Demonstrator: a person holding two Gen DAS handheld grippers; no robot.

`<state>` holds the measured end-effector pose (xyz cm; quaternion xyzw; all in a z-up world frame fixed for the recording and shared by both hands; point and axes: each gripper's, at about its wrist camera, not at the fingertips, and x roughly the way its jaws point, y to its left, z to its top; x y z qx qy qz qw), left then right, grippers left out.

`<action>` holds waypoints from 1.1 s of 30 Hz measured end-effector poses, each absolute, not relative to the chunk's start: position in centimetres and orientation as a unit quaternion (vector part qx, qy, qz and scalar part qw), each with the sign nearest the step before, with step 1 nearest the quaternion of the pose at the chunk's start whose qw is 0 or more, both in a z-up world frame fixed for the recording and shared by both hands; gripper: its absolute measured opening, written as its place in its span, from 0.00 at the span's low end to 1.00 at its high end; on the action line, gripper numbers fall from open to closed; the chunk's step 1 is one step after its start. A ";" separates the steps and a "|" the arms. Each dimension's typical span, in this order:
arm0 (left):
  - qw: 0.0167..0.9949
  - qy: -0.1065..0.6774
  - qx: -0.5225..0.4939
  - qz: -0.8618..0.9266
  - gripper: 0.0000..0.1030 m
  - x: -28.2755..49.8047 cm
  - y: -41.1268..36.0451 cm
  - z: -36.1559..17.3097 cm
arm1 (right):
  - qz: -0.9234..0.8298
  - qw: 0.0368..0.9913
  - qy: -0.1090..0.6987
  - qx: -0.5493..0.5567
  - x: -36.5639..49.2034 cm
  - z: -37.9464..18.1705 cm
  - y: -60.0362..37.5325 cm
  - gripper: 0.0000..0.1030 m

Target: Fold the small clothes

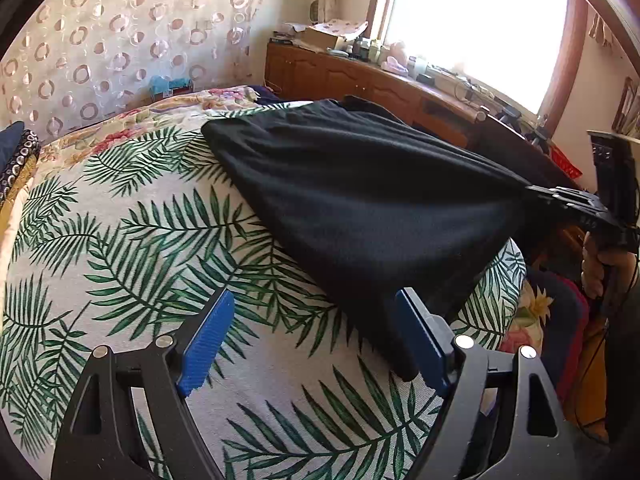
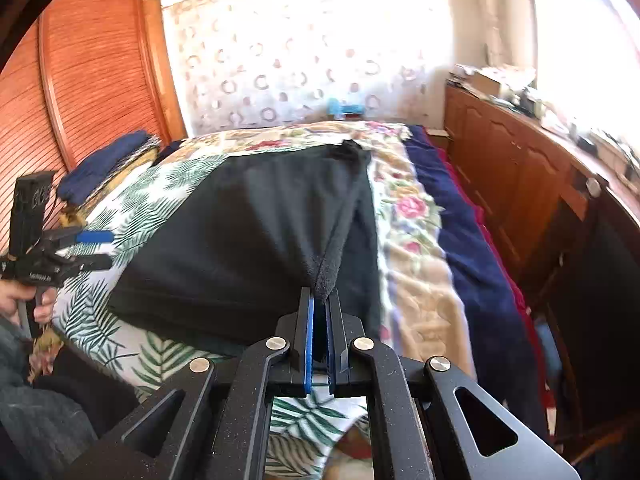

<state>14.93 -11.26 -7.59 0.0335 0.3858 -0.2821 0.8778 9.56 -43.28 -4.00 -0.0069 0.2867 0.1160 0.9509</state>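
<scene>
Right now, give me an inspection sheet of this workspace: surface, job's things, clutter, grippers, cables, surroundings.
Surface: palm-leaf cloth spread on a bed, over a floral quilt.
Job's things: one black garment lying on the leaf cloth, one corner lifted and pulled taut.
Clutter: dark blue folded textiles by the headboard; a navy blanket along the bed's edge.
Grippers: right gripper shut on the garment's corner, its blue fingers pinching the fabric; left gripper open, hovering at the garment's near edge, not gripping it.
Cables: a dark cable hangs below the right gripper's handle.
Surroundings: wooden cabinet with a crowded top, bright window, ring-patterned curtain, slatted wooden headboard.
</scene>
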 end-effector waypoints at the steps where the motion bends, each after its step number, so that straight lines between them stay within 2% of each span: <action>1: 0.877 0.388 0.035 -0.283 0.81 14.9 -11.5 -7.8 | 0.114 0.949 0.295 -0.010 9.7 -4.5 -43.4 0.04; 6: 0.873 0.395 0.041 -0.282 0.81 14.9 -12.2 -8.5 | 0.096 0.936 0.337 -0.011 10.9 -7.4 -43.7 0.04; 10: 0.873 0.393 0.040 -0.286 0.81 14.7 -12.7 -8.8 | 0.095 0.937 0.336 -0.005 11.2 -7.3 -43.3 0.05; 12: 0.871 0.394 0.034 -0.290 0.74 14.6 -12.8 -8.9 | 0.093 0.940 0.328 0.002 11.5 -6.6 -43.2 0.11; 17: 0.864 0.399 0.025 -0.306 0.47 14.4 -13.2 -9.2 | 0.086 0.945 0.316 0.010 10.9 -6.4 -43.1 0.12; 26: 0.859 0.407 0.027 -0.309 0.44 14.1 -13.9 -9.7 | 0.081 0.945 0.316 0.008 10.8 -7.3 -42.4 0.14; 28: 0.858 0.409 0.026 -0.309 0.44 14.1 -13.9 -9.8 | 0.080 0.945 0.316 0.007 10.9 -7.1 -42.5 0.18; 30: 0.856 0.412 0.026 -0.311 0.44 14.1 -14.0 -9.9 | 0.079 0.946 0.316 0.007 10.9 -7.0 -42.7 0.29; 33: 0.854 0.412 0.030 -0.317 0.44 14.0 -14.3 -10.1 | 0.077 0.947 0.313 0.010 11.0 -6.7 -42.9 0.38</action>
